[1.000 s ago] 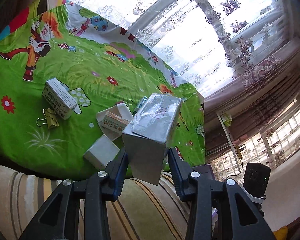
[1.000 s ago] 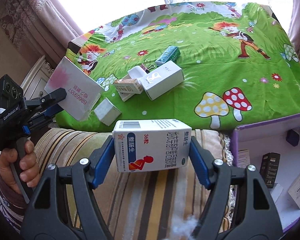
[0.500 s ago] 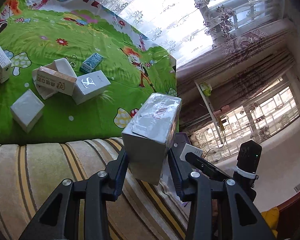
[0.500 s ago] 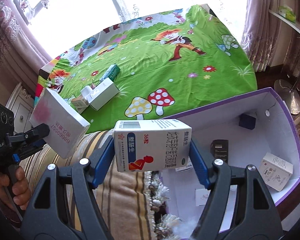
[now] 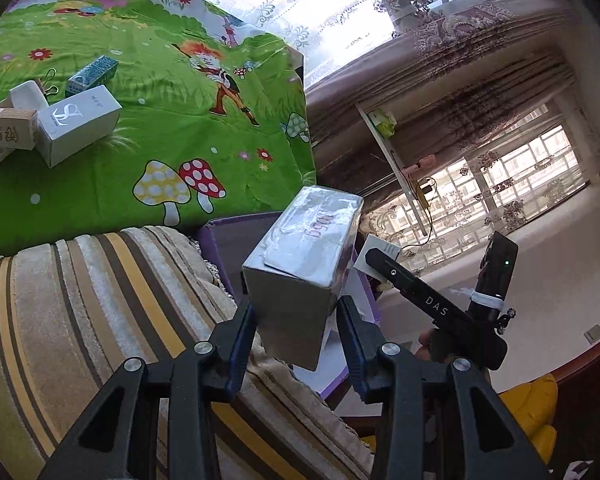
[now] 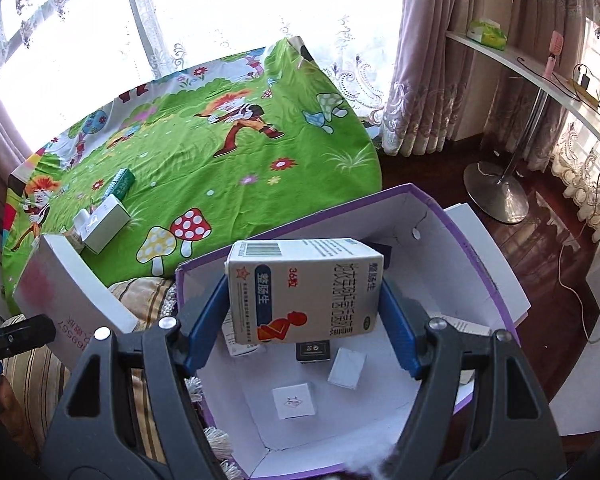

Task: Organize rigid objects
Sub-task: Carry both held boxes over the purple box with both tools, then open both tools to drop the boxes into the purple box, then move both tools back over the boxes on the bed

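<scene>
In the left wrist view my left gripper [image 5: 296, 320] is shut on a grey-silver box with pink print [image 5: 300, 264], held tilted over the near corner of the purple storage box [image 5: 236, 236]. In the right wrist view the same box [image 6: 68, 288] shows white at the left. My right gripper [image 6: 304, 312] is shut on a white medicine box with a blue label and a red figure [image 6: 304, 292], held above the white inside of the purple storage box [image 6: 480, 264]. Several small boxes lie on its floor, among them a black one [image 6: 314, 350] and a white one [image 6: 348, 368].
The green cartoon cloth [image 6: 220, 160] carries a white logo box [image 5: 80, 124], a teal box [image 5: 92, 76], a brown carton [image 5: 6, 134] and a binder clip [image 5: 50, 84]. A striped cushion [image 5: 80, 320] lies between cloth and storage box. A metal stand foot [image 6: 496, 196] is on the wooden floor.
Both grippers have swung right, away from the boxes on the cloth, each keeping its box. The purple storage box now fills the view under the right gripper.
</scene>
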